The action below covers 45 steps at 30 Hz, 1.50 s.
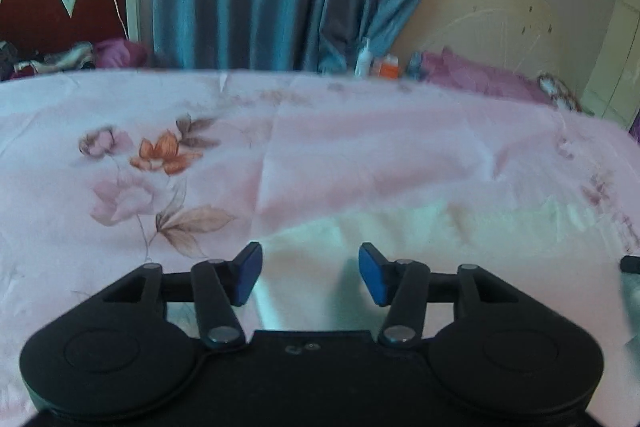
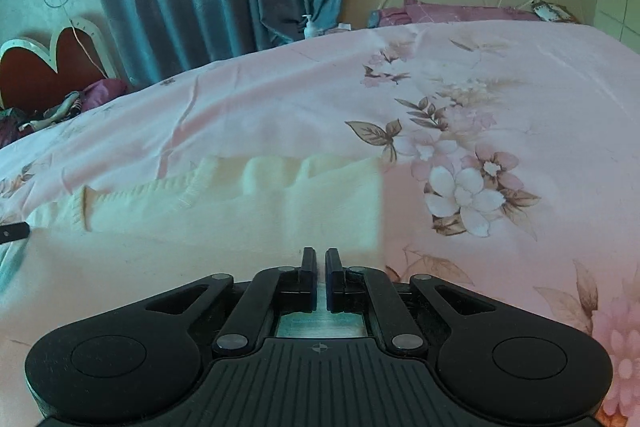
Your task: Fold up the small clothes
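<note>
Both tongs hang low over the bed [image 2: 280,99]: the left tongs [image 1: 311,273] gape apart with nothing between them, the right tongs [image 2: 319,277] are nearly together, whether pinching cloth I cannot tell. The cream knit garment [image 2: 240,211] lies just ahead of both. If the right one grips only the top layer, the fold may slide askew. Both point level, forward.
</note>
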### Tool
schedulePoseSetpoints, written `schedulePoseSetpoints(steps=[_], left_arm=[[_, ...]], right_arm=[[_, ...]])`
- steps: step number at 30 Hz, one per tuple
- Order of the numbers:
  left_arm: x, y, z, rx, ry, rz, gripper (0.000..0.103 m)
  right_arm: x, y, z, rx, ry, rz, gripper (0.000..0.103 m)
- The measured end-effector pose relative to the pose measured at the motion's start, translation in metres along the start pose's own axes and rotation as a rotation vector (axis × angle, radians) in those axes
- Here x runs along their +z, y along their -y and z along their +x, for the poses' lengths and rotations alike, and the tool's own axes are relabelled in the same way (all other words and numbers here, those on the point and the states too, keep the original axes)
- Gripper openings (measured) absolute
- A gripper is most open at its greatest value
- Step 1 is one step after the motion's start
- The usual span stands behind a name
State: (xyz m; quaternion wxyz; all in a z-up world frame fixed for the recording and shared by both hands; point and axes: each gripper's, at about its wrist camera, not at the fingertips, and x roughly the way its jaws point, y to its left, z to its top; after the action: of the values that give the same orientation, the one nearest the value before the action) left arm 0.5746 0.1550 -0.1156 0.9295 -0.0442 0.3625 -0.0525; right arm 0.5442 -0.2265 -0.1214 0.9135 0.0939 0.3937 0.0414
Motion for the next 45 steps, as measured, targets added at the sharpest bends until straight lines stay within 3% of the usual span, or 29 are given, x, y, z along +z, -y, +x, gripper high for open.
schedulePoseSetpoints(steps=[5,9,10,11,13,15,19,22,24,28,32,34,40,45], left_arm=[[-0.012,0.058,-0.002,-0.07,-0.002,0.105,0.065],[-0.016,0.07,0.009,-0.077,-0.021,0.096,0.064],[-0.017,0.068,0.013,-0.078,-0.027,0.083,0.064],[-0.018,0.065,0.016,-0.068,-0.035,0.078,0.064],[-0.022,0.057,0.02,-0.067,-0.038,0.082,0.064],[-0.024,0.046,0.018,-0.06,-0.027,0.094,0.064],[-0.03,0.018,0.006,-0.002,-0.016,0.093,0.065],[-0.034,0.007,-0.002,-0.011,-0.001,0.064,0.062],[-0.032,0.014,-0.015,0.006,0.021,0.053,0.062],[-0.044,0.047,-0.049,-0.045,0.072,0.049,0.067],[-0.065,0.073,-0.051,-0.057,0.038,0.069,0.067],[-0.074,0.072,-0.047,-0.032,0.01,0.079,0.065],[-0.08,0.051,-0.056,0.01,0.004,0.12,0.064],[-0.084,0.041,-0.06,0.008,0.0,0.1,0.064]], right_arm=[[0.001,-0.068,0.014,0.125,-0.025,-0.105,0.004],[-0.004,-0.103,0.027,0.169,-0.024,-0.151,0.004],[-0.005,-0.106,0.03,0.181,-0.026,-0.151,0.008],[-0.007,-0.109,0.032,0.193,-0.023,-0.158,0.031],[-0.012,-0.114,0.034,0.195,-0.009,-0.219,0.06],[-0.015,-0.108,0.034,0.129,0.009,-0.259,0.06],[-0.016,-0.049,0.025,-0.004,0.021,-0.146,0.055],[-0.01,-0.032,0.021,0.02,-0.001,-0.096,0.056],[-0.005,-0.041,0.007,0.006,0.056,-0.118,0.056],[-0.018,-0.073,-0.013,0.135,0.027,-0.14,0.056],[-0.052,-0.108,-0.014,0.196,-0.038,-0.251,0.056],[-0.06,-0.108,-0.017,0.17,-0.024,-0.288,0.056],[-0.052,-0.031,-0.022,-0.068,-0.002,-0.176,0.055],[-0.045,0.005,-0.039,-0.03,0.025,-0.019,0.055]])
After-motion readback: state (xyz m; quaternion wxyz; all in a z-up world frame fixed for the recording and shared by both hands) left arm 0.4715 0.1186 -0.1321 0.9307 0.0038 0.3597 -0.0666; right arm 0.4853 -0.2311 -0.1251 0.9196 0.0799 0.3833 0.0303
